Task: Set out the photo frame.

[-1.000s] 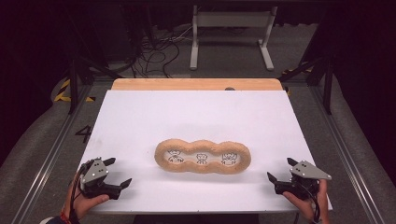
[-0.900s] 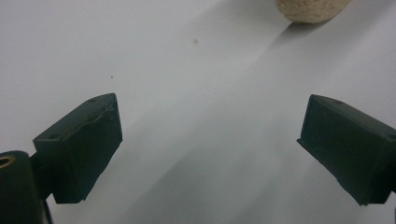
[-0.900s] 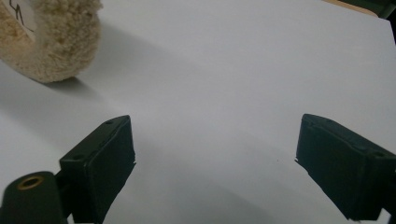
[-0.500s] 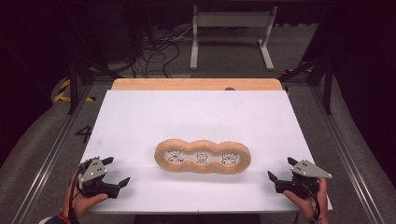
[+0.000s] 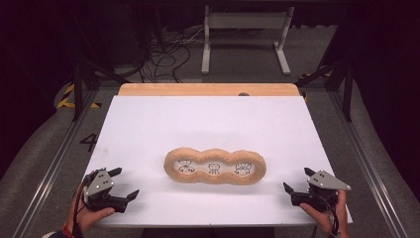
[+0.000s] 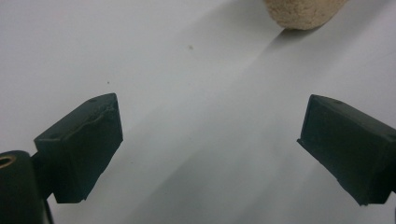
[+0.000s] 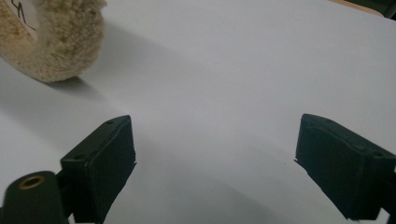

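Between spread tools (image 5: 126, 183) (image 5: 298, 180), fleecy tray (image 5: 215, 166)

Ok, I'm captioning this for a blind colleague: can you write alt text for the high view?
A tan, fuzzy three-lobed ring with three small drawings inside lies on a white table. At the near edge, the left gripper and the right gripper rest on either side of it, jaws open, each held in a hand and apart from it.

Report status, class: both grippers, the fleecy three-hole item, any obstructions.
Left gripper open, empty, near table edge. Right gripper open, empty. Fleecy three-lobed ring flat at centre of white table, untouched. Nothing between grippers and it.
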`<action>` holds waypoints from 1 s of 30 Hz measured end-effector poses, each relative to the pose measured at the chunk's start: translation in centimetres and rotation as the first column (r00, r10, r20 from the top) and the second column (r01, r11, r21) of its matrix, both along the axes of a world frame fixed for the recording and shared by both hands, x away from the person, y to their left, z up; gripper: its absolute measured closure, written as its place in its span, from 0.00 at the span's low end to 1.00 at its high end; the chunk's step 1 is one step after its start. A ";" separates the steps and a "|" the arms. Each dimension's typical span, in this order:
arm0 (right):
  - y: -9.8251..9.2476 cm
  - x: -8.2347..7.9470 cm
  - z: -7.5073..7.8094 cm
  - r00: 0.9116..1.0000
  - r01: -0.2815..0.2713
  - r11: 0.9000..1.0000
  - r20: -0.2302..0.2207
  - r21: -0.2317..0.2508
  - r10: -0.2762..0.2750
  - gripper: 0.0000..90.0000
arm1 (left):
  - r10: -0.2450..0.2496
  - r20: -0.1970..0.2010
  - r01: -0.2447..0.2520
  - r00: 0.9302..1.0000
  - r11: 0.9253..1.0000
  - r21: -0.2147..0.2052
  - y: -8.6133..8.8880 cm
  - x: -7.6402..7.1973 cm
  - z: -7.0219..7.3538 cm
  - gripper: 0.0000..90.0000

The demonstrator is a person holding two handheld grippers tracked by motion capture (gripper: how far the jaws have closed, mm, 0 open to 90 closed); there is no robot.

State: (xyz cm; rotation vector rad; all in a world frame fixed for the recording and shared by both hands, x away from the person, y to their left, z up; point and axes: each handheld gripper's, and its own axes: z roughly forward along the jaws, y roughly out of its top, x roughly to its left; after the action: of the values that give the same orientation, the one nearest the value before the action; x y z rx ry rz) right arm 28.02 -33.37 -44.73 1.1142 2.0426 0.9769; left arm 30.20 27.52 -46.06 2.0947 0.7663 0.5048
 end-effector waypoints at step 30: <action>-0.6 0.1 -0.1 0.997 0.071 0.997 -0.003 -0.023 -0.071 0.13 | 0.004 0.005 -0.005 1.000 0.998 0.056 -0.5 0.2 -0.1 0.07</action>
State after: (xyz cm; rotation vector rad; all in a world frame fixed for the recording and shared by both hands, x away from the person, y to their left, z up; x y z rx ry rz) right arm 28.14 -33.94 -44.82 1.1697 1.9980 0.9151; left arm 30.39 26.99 -46.18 2.1431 0.7623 0.5389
